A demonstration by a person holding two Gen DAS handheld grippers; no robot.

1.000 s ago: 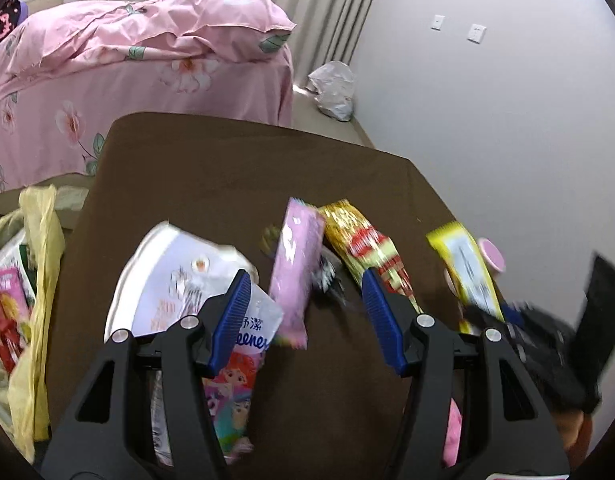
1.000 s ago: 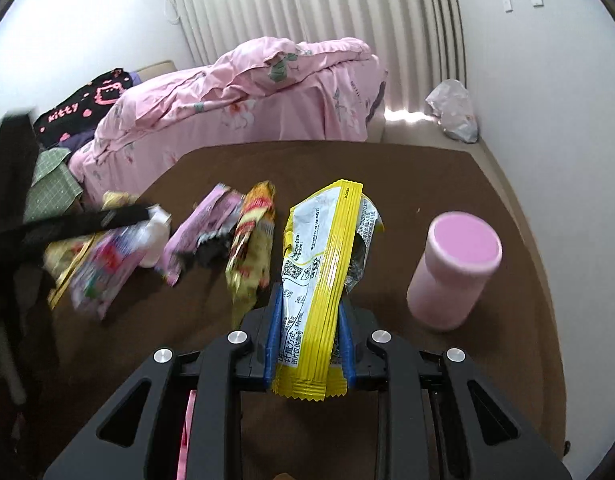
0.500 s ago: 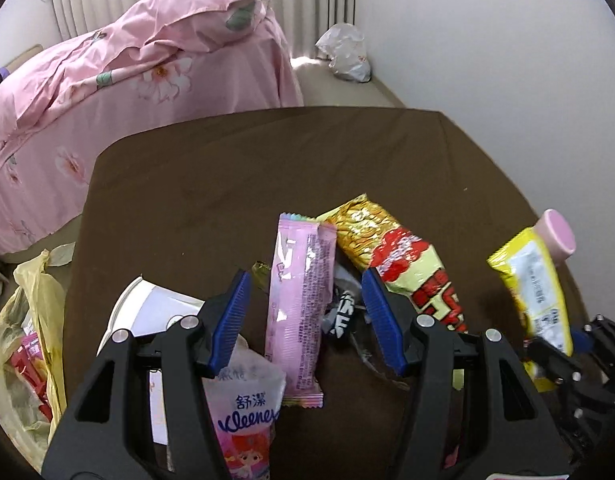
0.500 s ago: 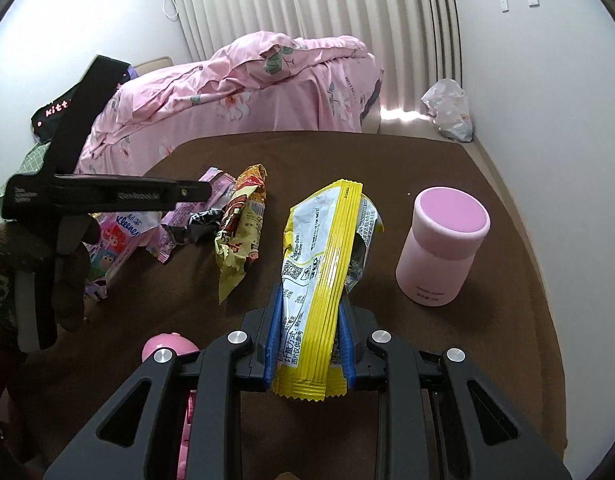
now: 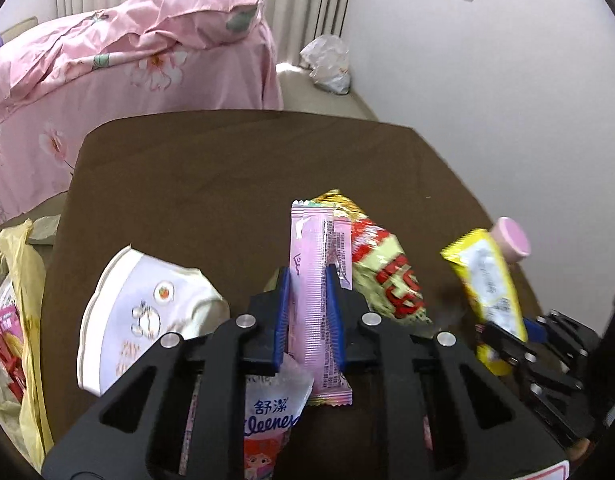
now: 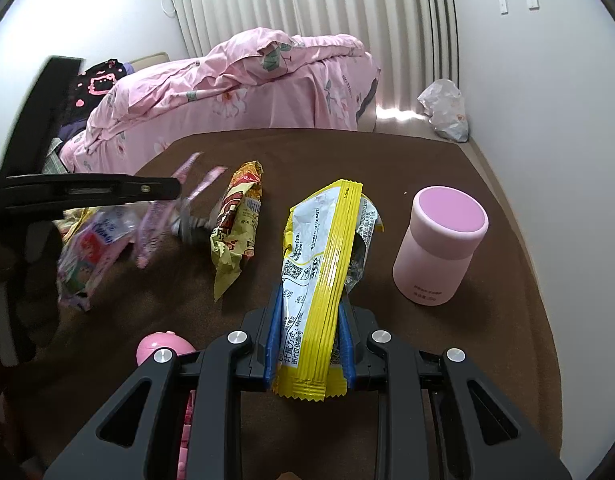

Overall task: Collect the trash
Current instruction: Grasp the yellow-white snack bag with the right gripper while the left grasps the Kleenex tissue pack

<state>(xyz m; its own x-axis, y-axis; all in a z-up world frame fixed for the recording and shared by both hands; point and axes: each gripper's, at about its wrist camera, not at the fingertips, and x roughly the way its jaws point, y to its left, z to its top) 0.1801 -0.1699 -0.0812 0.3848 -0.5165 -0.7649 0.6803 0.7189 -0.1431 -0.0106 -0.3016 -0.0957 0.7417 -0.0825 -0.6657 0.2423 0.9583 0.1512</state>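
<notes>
A long pink wrapper [image 5: 313, 236] stands between the blue pads of my left gripper [image 5: 308, 274]. The jaws are closing and press on its two sides. Seen from the right wrist, that wrapper [image 6: 155, 216] is a blur at the left of the brown table [image 6: 387, 160]. My right gripper [image 6: 310, 300] is shut on a yellow and white snack wrapper [image 6: 323, 248], which sticks up above the table. The same yellow wrapper [image 5: 483, 276] shows at the right of the left wrist view.
A red and gold snack bag [image 5: 379, 264] lies right of the pink wrapper. A crushed white paper bowl [image 5: 139, 312] and a Kleenex pack [image 5: 273, 420] lie to its left. A yellow plastic bag [image 5: 19, 280] hangs off the table's left edge. A pink cup [image 6: 439, 244] stands at right.
My left gripper has slid right over the pink wrapper and its jaws have come in from wide apart onto it. The right gripper keeps still with the yellow wrapper.
</notes>
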